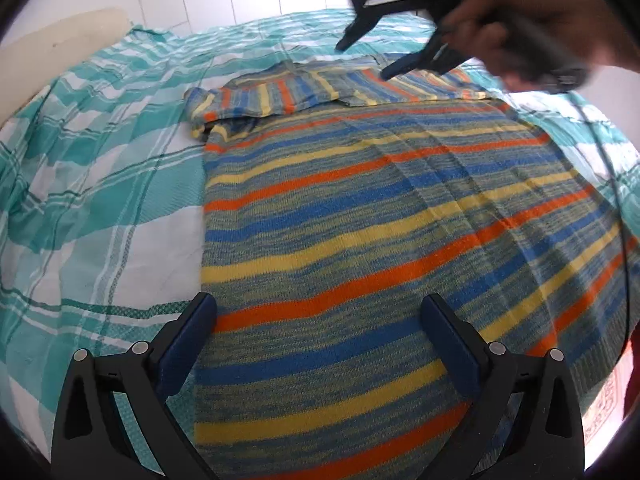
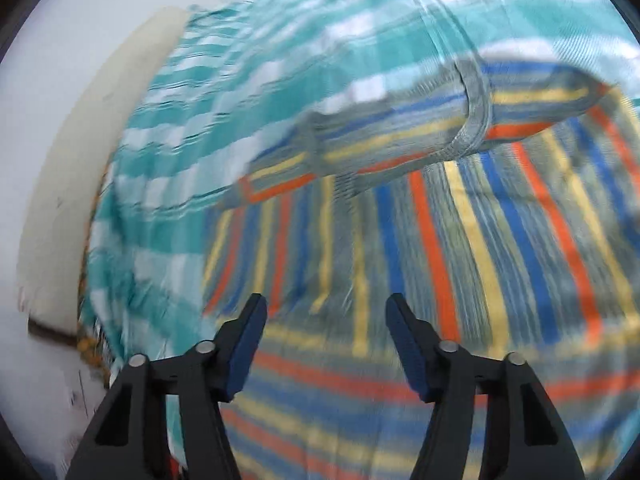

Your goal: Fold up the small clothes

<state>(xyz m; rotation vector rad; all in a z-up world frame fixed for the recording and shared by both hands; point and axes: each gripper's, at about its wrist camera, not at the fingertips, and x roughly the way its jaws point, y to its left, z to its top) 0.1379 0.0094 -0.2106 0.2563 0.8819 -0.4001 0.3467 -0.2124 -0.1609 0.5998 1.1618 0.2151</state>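
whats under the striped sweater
The striped sweater lies on a teal checked bedspread, visible around it. What the bedspread covers is hidden.

Left wrist view: mounted behind the left gripper (image 1: 316, 308), looking forward and steeply down along its two fingers. It sits close above the striped sweater (image 1: 380, 220), which fills the lower centre. The checked bedspread (image 1: 100, 160) lies to the left and a white wall beyond. The right gripper (image 1: 362, 60) appears at upper right, held by a hand (image 1: 532, 36).

Right wrist view: mounted behind the right gripper (image 2: 326, 308), also angled down; the picture is blurred. It looks across the striped sweater (image 2: 460, 240) from another side.

Both views share the sweater's folded sleeve, the bedspread (image 2: 240, 72) and the wall.
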